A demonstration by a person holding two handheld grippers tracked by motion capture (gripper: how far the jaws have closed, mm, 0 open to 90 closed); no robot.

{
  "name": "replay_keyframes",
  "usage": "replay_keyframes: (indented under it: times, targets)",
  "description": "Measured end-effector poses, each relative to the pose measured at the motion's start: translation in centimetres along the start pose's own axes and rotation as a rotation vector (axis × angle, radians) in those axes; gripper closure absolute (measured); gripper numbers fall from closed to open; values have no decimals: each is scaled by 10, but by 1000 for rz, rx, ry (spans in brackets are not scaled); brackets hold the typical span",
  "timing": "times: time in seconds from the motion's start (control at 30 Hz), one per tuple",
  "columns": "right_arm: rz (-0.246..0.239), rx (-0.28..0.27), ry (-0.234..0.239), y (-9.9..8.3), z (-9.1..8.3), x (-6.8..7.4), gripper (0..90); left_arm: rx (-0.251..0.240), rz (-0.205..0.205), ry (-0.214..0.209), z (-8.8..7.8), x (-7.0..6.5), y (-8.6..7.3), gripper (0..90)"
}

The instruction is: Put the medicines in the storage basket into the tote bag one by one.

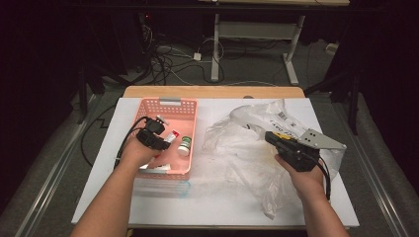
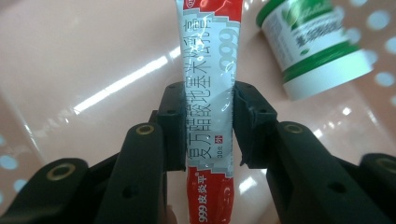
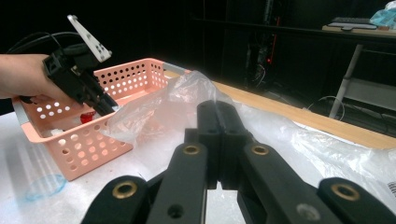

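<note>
The left hand-held gripper point(image 1: 165, 140) reaches down into the pink plastic basket with holes point(image 1: 168, 104) on the white bench point(image 1: 217, 202). Its two black jaws squeeze a red and white squeeze tube with printed letters point(image 2: 208, 116) from both sides. The pads press on the middle of the tube, so the tube is held. The tube is inside the basket, over its shiny pink floor. Just beside it lies a small white bottle with a green label point(image 2: 317, 44) on its side, also in the basket.

The right hand-held gripper point(image 1: 271, 137) is well apart from the basket, on the other side of the bench. Its jaws are pressed tight together in the right gripper view, and a thin edge of the clear crinkly plastic bag point(image 1: 237, 148) sits pinched between them. The bag is spread out on the bench beside the basket.
</note>
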State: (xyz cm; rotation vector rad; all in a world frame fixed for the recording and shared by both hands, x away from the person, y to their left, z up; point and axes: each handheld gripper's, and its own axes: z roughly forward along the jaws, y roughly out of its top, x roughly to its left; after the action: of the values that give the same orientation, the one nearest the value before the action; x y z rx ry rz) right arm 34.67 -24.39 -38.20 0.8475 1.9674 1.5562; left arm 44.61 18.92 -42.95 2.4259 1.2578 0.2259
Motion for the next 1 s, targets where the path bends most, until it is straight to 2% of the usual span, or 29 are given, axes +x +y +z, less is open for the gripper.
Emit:
replay_keyframes:
  times: [0.13,0.3,0.4,1.0]
  targets:
    - [0,-2,1,0,-1,0,900,-78,-11,1,-11,1,-4,657]
    - [-1,-7,-1,1,-2,1,900,-148,-15,6,-21,1,-9,657]
    - [-1,-7,-1,2,-2,1,900,-191,-33,-2,-28,1,-13,657]
    - [-6,-11,1,3,-3,2,900,-367,-36,-10,-47,-16,-37,657]
